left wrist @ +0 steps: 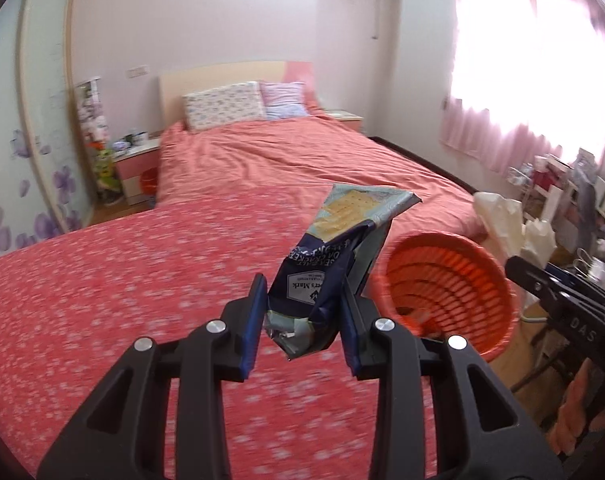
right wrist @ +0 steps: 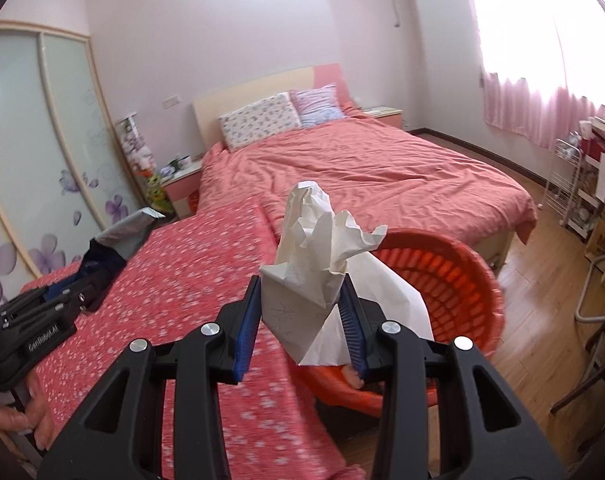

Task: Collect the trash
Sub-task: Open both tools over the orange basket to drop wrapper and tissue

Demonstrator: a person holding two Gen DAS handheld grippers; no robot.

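Ahead lies a bed (right wrist: 366, 168) under a coral cover, two pillows (right wrist: 278, 118) against its pale headboard (left wrist: 222, 80). Pink curtains (left wrist: 526, 80) glow at right. Frosted wardrobe doors (right wrist: 34, 152) with purple flowers stand left.

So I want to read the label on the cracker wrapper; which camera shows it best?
The left wrist view: the cracker wrapper sits close up in the left claw, print facing the camera. The right wrist view shows only its silvery back at the left edge, small.
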